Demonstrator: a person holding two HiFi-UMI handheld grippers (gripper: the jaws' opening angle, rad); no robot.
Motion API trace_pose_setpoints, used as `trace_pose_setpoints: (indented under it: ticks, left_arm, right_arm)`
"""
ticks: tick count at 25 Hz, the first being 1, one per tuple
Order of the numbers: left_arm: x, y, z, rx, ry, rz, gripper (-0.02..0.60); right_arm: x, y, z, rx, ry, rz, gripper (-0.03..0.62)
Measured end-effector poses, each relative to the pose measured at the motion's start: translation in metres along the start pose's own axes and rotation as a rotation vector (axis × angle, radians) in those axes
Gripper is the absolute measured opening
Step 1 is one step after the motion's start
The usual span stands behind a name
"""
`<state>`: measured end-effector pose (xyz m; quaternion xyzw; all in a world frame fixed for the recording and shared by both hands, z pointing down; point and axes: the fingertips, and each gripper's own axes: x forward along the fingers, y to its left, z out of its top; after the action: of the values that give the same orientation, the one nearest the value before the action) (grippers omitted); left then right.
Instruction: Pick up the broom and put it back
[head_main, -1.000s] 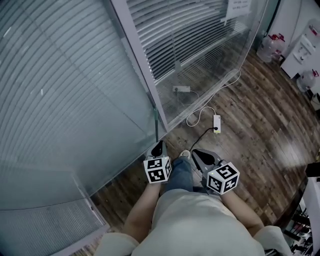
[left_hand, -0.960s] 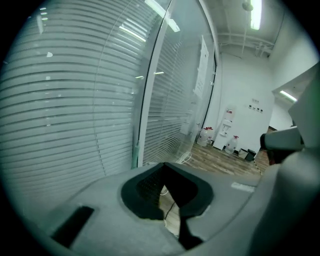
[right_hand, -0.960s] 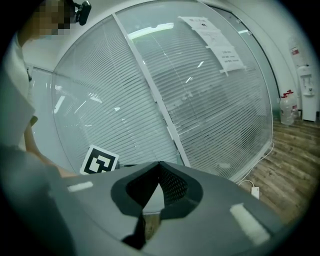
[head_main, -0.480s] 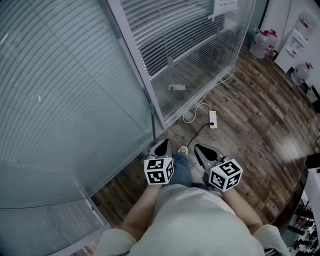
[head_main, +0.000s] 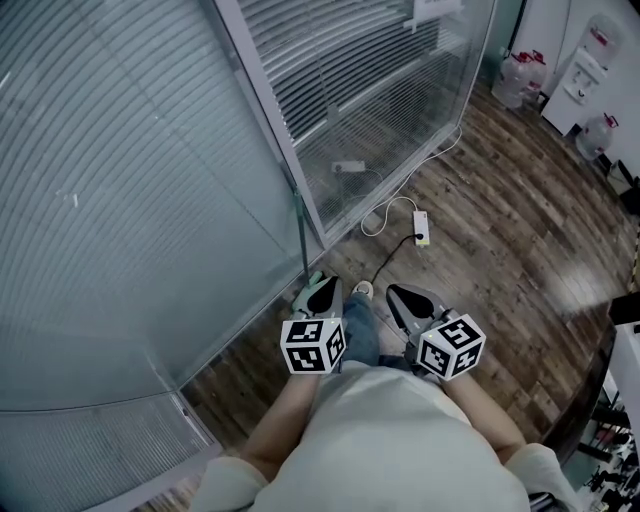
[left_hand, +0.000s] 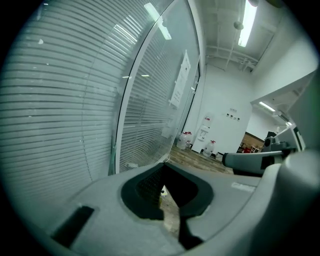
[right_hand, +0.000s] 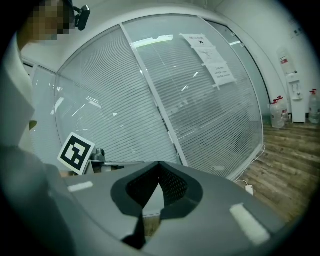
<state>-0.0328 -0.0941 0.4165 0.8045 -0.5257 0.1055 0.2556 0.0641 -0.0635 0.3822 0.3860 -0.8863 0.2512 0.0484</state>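
Beside glass (head_main: 150, 200), left claw (head_main: 321, 287), right claw (head_main: 397, 294) sit closed.

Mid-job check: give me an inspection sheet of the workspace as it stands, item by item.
Surface: wooden floor, dark planks along the wall.
Job's things: nothing seen; no broom in any view.
Clutter: nothing seen.
Grippers: left claw and right claw side by side, both shut with nothing between the jaws.
Cables: white cable loops from the wall's foot to a white power strip; black cable runs from it back toward the claws.
Surroundings: curved glass wall with blinds; water jugs and a dispenser at the far end.
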Motion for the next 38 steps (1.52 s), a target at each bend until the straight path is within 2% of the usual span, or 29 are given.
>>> trace_pose_setpoints:
  ticks: [12, 20, 38]
  left_arm:
    - [-0.035, -0.03, -0.007, 0.023, -0.016, -0.038, -0.002]
    - [-0.04, -0.035, -0.011, 0.032, -0.015, -0.053, -0.002]
    - [-0.043, -0.027, -0.013, 0.014, -0.033, -0.038, -0.002]
  right_arm:
    - [-0.015, 0.02, 0.001, -0.039, -0.023, 0.017, 0.006]
    - [-0.009, 0.029, -0.003, -0.072, -0.004, 0.038, 0.006]
    - [-0.002, 0.029, -0.014, -0.087, 0.018, 0.046, 0.006]
